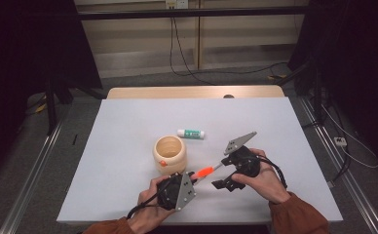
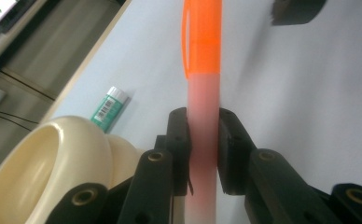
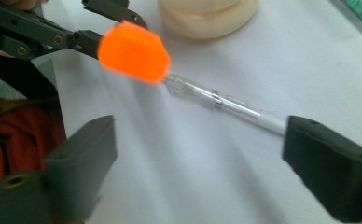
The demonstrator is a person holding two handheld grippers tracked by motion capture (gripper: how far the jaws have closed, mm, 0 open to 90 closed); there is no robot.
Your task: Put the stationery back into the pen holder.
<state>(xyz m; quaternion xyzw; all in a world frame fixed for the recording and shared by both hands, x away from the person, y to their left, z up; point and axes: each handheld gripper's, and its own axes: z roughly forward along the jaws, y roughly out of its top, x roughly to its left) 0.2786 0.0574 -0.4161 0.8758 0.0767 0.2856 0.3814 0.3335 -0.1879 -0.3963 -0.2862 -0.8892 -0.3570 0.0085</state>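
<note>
White tabletop (image 1: 128, 146) carries a cream wooden pot (image 1: 169, 153) with a glue stick (image 1: 191, 133) just behind it. Beside the pot, the left gripper (image 1: 191, 176) clamps an orange-capped pen (image 1: 204, 171) by its barrel, while the right gripper (image 1: 219, 174) stands with jaws wide apart, holding nothing.

No lettering is legible; the glue stick (image 2: 109, 108) shows only a barcode.

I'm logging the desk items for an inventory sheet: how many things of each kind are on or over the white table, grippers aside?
Orange highlighter pen: 1
Green-and-white glue stick: 1
Cream-coloured round holder: 1
Total: 3
</note>
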